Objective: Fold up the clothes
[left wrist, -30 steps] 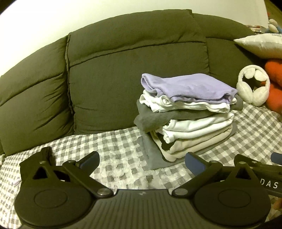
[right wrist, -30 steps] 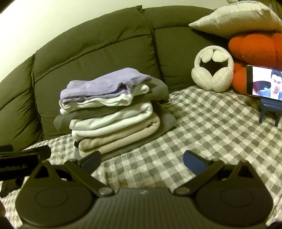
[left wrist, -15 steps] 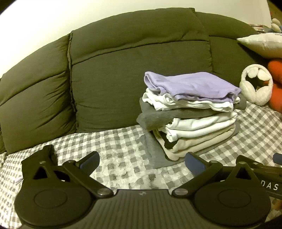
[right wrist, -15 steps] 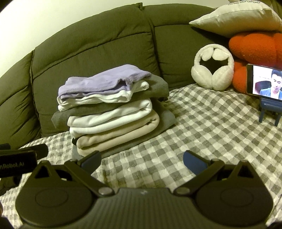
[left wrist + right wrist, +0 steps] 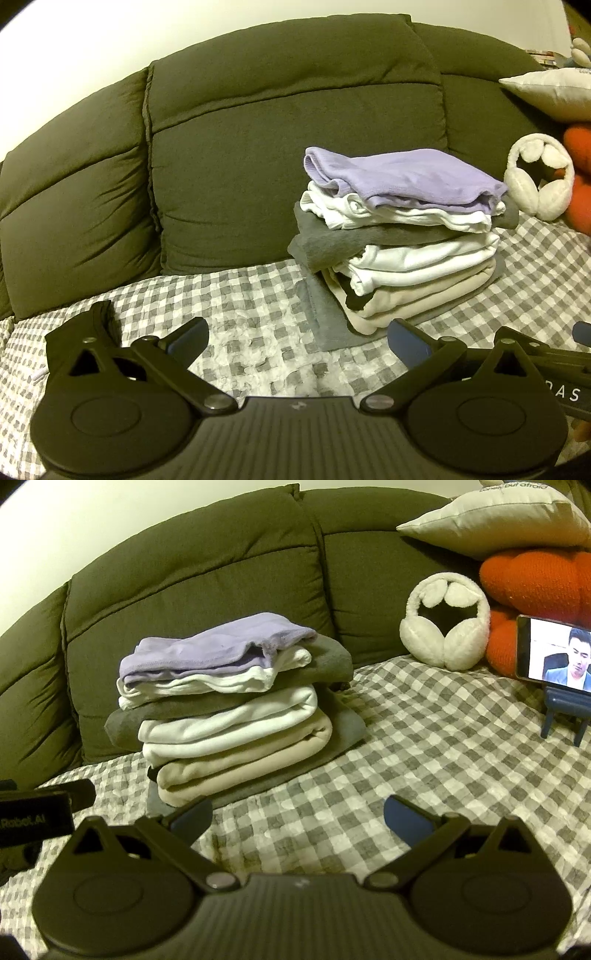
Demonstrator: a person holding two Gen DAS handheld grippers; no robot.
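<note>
One dark olive sofa (image 5: 258,155) fills the far side, its seat covered by a single grey-and-white checked blanket (image 5: 424,746). On that blanket, against the backrest, stands one stack of folded clothes (image 5: 236,716). I count about six layers: a grey piece spread flat at the bottom, then beige, white, a darker grey, another white, and one lilac garment (image 5: 402,177) on top.

To the right of the stack sit one pale cushion (image 5: 498,517) on top of one orange plush pillow (image 5: 535,576), and in front of them one pair of white fluffy earmuffs (image 5: 443,627). Nearer on the right, one phone (image 5: 554,653) with a lit screen leans on a small blue stand (image 5: 565,709).

The two grippers are low and near, above bare blanket. The left gripper (image 5: 297,338) has its jaws spread wide and carries nothing. The right gripper (image 5: 297,818) is likewise wide apart and empty, the stack just beyond its left finger.
</note>
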